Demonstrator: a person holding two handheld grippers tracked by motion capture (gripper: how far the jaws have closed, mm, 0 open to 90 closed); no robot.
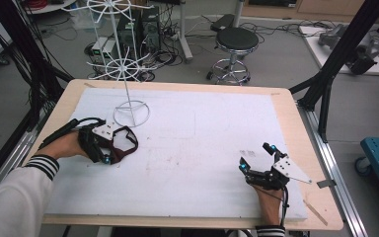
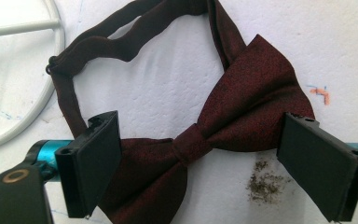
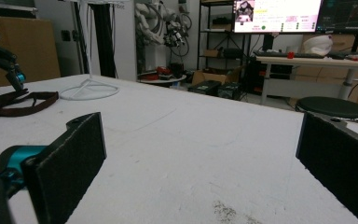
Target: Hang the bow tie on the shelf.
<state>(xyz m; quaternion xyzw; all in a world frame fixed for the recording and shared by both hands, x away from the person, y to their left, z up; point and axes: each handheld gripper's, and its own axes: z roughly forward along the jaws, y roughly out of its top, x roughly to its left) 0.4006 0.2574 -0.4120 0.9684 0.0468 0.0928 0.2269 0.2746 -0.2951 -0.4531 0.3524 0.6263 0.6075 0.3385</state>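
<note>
- The left gripper (image 2: 198, 158) points down at a dark red bow tie (image 2: 223, 126) that lies flat on the white table (image 2: 168, 84).
- Its two black jaws stand wide apart, one on each side of the bow.
- The knot of the bow sits right between the jaws. The near jaw covers the tip of one wing, and the other jaw is at the edge of the other wing.
- The pads do not squeeze the cloth, so the bow tie is not held.
- A bit past the jaws, the strap (image 2: 93, 44) of the bow tie makes a loop on the table.
- Just past the strap is the round base of a white wire stand (image 2: 56, 56).
- Far off to the side, the right gripper (image 1: 259, 160) rests low on the table, well away from the bow tie.
- Its jaws are wide apart too, with nothing between them.
</note>
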